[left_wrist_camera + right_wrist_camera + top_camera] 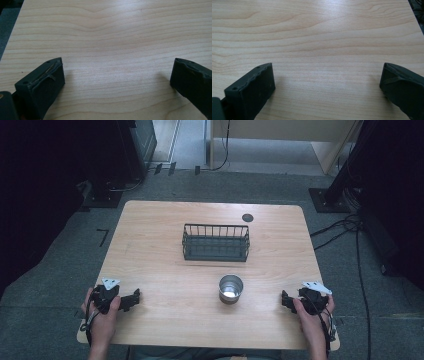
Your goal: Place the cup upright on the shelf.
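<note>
Wooden tabletop (pixel 165 255) over grey carpet: metal cup (pixel 230 288) stands upright near the front edge, just before the empty wire basket (pixel 215 242). Left gripper (pixel 134 299) and right gripper (pixel 285 300) rest wide apart, jaws fully spread, empty. No handling begun; cup untouched.

The high view looks forward and down from above the person's near edge, taking in the whole wooden table (pixel 165 240) and the grey floor (pixel 350 270) around it. The left gripper view sits low and close over the tabletop (pixel 107 37), facing along bare wood near the table's near left corner. The right gripper view does likewise near the near right corner (pixel 319 37). All three share the wood surface.
</note>
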Demonstrator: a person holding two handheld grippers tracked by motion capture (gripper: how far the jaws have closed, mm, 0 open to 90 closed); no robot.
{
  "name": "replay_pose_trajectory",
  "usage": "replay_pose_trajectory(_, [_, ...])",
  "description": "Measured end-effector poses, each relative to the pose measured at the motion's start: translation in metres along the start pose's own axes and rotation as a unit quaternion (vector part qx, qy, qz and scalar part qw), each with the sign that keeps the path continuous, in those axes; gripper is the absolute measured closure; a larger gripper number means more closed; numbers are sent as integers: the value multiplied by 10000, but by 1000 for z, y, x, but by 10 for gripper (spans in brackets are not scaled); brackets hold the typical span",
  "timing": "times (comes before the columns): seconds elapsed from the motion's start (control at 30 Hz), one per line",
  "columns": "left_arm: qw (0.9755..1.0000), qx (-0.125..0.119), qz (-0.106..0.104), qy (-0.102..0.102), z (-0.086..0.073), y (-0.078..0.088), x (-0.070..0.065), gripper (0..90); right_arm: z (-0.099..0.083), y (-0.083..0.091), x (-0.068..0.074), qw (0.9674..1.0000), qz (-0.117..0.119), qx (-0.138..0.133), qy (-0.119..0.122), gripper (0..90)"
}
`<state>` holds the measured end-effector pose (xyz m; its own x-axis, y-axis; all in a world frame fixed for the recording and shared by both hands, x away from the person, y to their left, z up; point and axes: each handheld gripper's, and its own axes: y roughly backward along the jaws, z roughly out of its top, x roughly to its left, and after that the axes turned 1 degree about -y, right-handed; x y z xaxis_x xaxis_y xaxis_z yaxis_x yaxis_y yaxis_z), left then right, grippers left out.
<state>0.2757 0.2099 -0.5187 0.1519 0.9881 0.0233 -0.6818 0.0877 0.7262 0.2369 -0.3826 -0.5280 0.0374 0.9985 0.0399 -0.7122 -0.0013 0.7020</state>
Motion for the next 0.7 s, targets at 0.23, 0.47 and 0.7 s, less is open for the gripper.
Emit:
replay_pose_trajectory(0.23, [10000,-1,-1,1,0,0,0,0,0,0,1,10000,-23,-2,-16,0])
replay_pose_trajectory(0.47, [10000,-1,-1,1,0,0,0,0,7,2,5,9995,-236,45,-215,18])
replay_pose_trajectory(0.7, [10000,-1,-4,-3,0,0,0,0,23,14,31,9999,-14,-153,-16,18])
